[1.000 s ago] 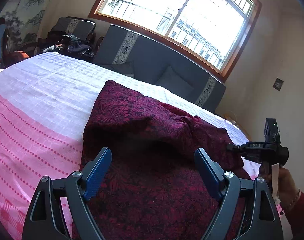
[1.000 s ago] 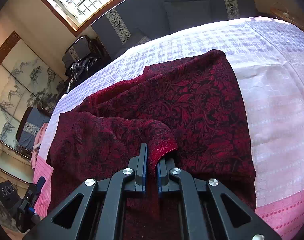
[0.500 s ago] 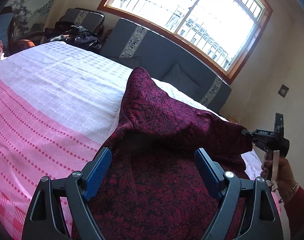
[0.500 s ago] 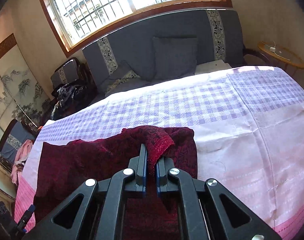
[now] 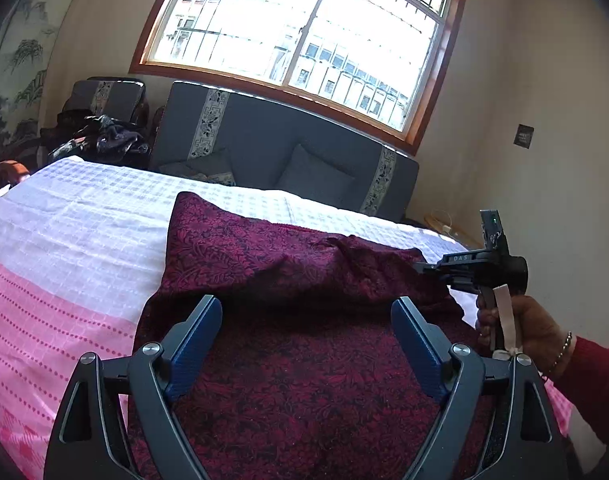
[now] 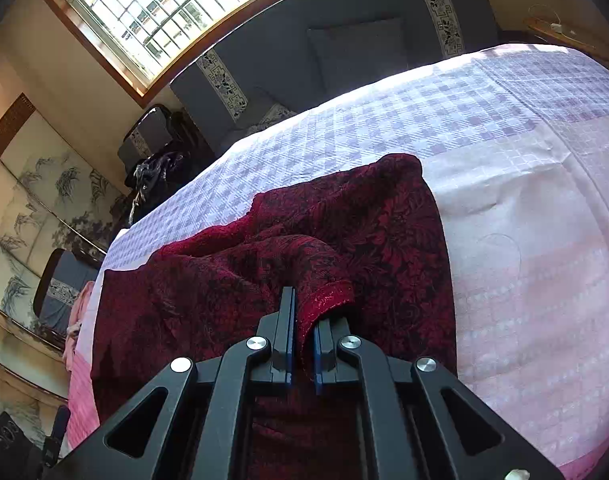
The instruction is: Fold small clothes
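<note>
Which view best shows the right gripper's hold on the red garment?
The right wrist view: the right gripper is shut on the red garment at its hem. The left wrist view shows that gripper only side-on at the garment's far corner, the pinch hidden.

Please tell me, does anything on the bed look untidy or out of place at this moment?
Only the dark red garment itself: it lies bunched and wrinkled on the bedspread, not flat. One hemmed edge is lifted, pinched in the right gripper. The left gripper is open above the cloth. Nothing looks torn or spilled.
</note>
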